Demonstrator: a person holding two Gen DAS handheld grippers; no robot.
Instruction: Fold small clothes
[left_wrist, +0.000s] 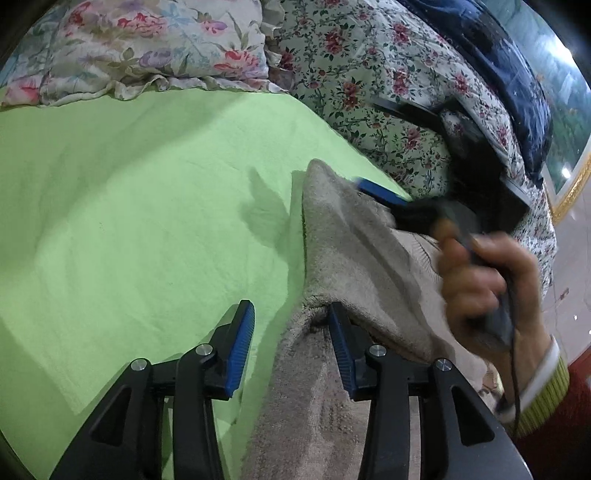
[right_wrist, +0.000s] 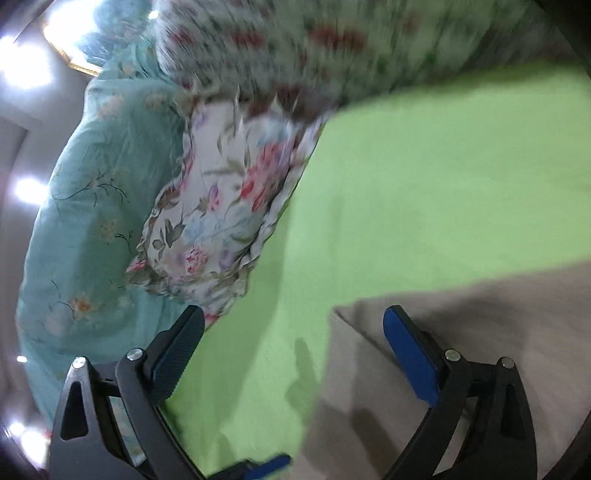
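A beige fuzzy garment (left_wrist: 351, 258) lies on the green sheet (left_wrist: 147, 221), with a raised fold at its near edge. My left gripper (left_wrist: 291, 308) stands open at that fold: its right finger sits under the cloth's lip and its left pad is off the cloth, over the sheet. A person's hand (left_wrist: 480, 280) holds my right gripper, whose blue finger (left_wrist: 380, 194) rests at the garment's far edge. In the right wrist view my right gripper (right_wrist: 293, 314) is wide open over a corner of the garment (right_wrist: 443, 369), one finger above cloth and the other above the sheet (right_wrist: 424, 184).
A floral pillow (left_wrist: 147, 44) and a floral quilt (left_wrist: 369, 92) bound the sheet at the back, with a dark blue cover (left_wrist: 498, 74) behind them. A teal quilt (right_wrist: 92, 184) lies beside the pillow (right_wrist: 207, 221). The sheet runs bare to the left of the garment.
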